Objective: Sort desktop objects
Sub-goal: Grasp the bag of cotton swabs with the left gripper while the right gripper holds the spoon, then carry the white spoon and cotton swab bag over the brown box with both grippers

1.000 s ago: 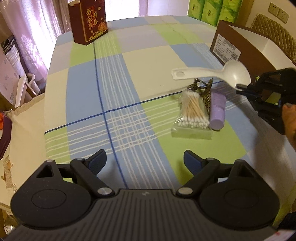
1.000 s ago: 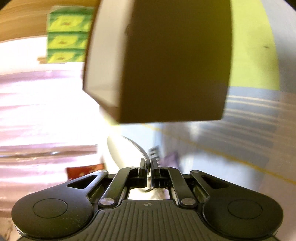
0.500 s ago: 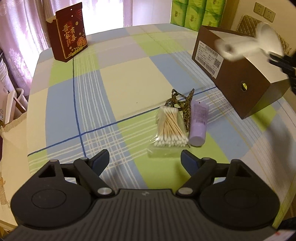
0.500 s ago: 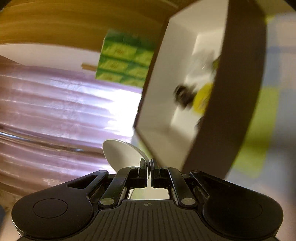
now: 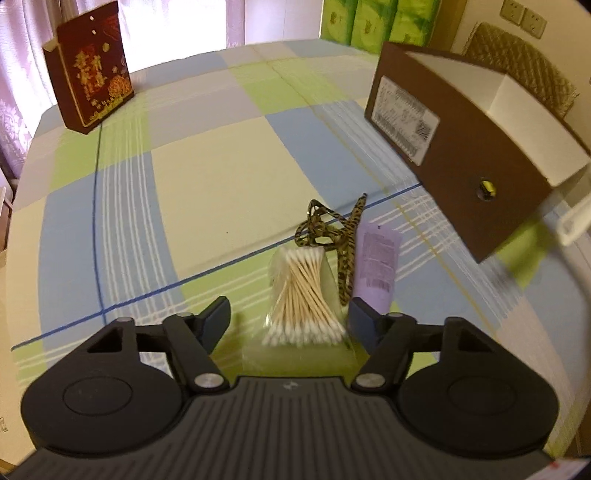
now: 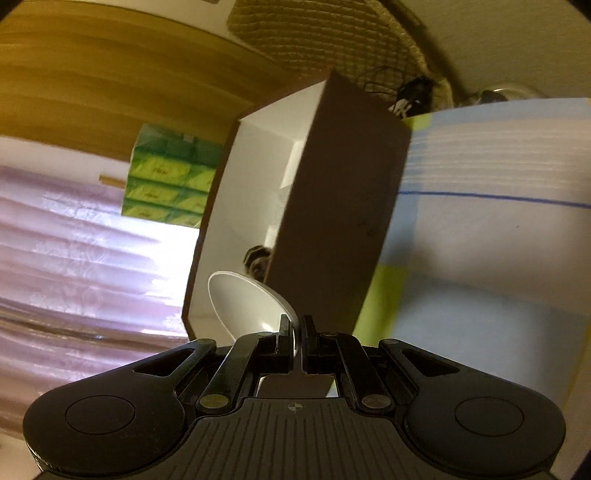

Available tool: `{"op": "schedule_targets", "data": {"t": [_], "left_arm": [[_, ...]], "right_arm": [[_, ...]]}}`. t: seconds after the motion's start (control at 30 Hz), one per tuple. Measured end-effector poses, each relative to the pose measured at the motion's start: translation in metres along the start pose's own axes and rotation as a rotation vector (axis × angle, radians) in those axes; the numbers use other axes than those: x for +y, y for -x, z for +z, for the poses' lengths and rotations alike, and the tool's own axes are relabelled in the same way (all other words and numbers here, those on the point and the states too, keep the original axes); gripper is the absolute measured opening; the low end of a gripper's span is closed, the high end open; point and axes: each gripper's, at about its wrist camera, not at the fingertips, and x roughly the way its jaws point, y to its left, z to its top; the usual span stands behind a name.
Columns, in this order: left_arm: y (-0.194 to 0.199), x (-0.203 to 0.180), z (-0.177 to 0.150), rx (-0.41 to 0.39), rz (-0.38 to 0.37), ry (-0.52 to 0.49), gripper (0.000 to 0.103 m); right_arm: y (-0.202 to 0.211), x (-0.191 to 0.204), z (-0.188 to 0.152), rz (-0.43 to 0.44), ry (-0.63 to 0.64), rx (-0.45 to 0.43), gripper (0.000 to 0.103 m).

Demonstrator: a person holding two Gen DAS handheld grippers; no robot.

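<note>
My left gripper (image 5: 290,314) is open, low over the checked tablecloth, with a clear bag of cotton swabs (image 5: 304,295) between its fingers. A leopard-print strap (image 5: 338,232) and a purple tube (image 5: 375,264) lie just right of the bag. My right gripper (image 6: 297,328) is shut on a white plastic spoon (image 6: 245,306), held beside the open brown box (image 6: 343,206); the view is tilted. The box (image 5: 454,144) stands at the table's right, with small dark items (image 6: 256,260) inside. The spoon's blurred handle (image 5: 576,218) shows at the right edge.
A dark red gift box (image 5: 90,70) stands upright at the table's far left. Green tissue packs (image 5: 380,22) are stacked beyond the far edge. A padded chair back (image 5: 521,70) stands behind the brown box. Curtains hang on the left.
My left gripper moved forward until the cotton swab bag sits between its open fingers. My right gripper carried the spoon from above the items to the brown box's side.
</note>
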Motion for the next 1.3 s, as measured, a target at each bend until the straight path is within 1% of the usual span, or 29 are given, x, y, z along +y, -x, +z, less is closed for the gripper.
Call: {"op": "schedule_targets", "data": {"t": [0.03,0.2,0.23,0.3,0.33,0.5,0.73,0.9,1.1,1.17,1.3], "left_arm": [[-0.005,0.001,0.002,0.009,-0.003,0.005,0.057],[-0.022,0.003,0.012,0.043,-0.024,0.025,0.051],[-0.025,0.002,0.013,0.049,-0.028,0.024,0.047],[-0.028,-0.001,0.013,0.064,-0.034,0.021,0.035],[-0.029,-0.001,0.013,0.069,-0.041,0.027,0.026],[-0.020,0.002,0.002,0.070,-0.024,0.038,0.024],[0.008,0.017,-0.028,0.083,0.025,0.120,0.020],[0.041,0.009,-0.037,0.037,0.032,0.150,0.020],[0.077,-0.023,-0.017,-0.068,0.008,0.134,0.020],[0.085,-0.040,-0.004,-0.106,-0.013,0.115,0.020],[0.092,-0.076,0.024,-0.158,-0.071,0.063,0.020]], "right_arm": [[0.000,-0.001,0.002,-0.004,-0.001,-0.003,0.000],[0.002,-0.009,0.010,-0.022,-0.014,-0.007,0.000],[0.001,-0.010,0.011,-0.024,-0.017,-0.006,0.000],[0.001,-0.012,0.014,-0.027,-0.020,-0.006,0.001],[0.001,-0.013,0.015,-0.028,-0.021,-0.005,0.001],[0.002,-0.017,0.021,-0.024,-0.025,-0.001,0.001],[0.001,-0.017,0.033,-0.003,-0.009,0.022,0.000],[-0.001,-0.014,0.045,0.019,0.008,0.045,0.001],[-0.002,-0.008,0.063,0.050,0.025,0.071,0.001],[-0.002,-0.005,0.071,0.063,0.034,0.078,0.001],[-0.004,0.003,0.090,0.080,0.062,0.087,0.001]]}}
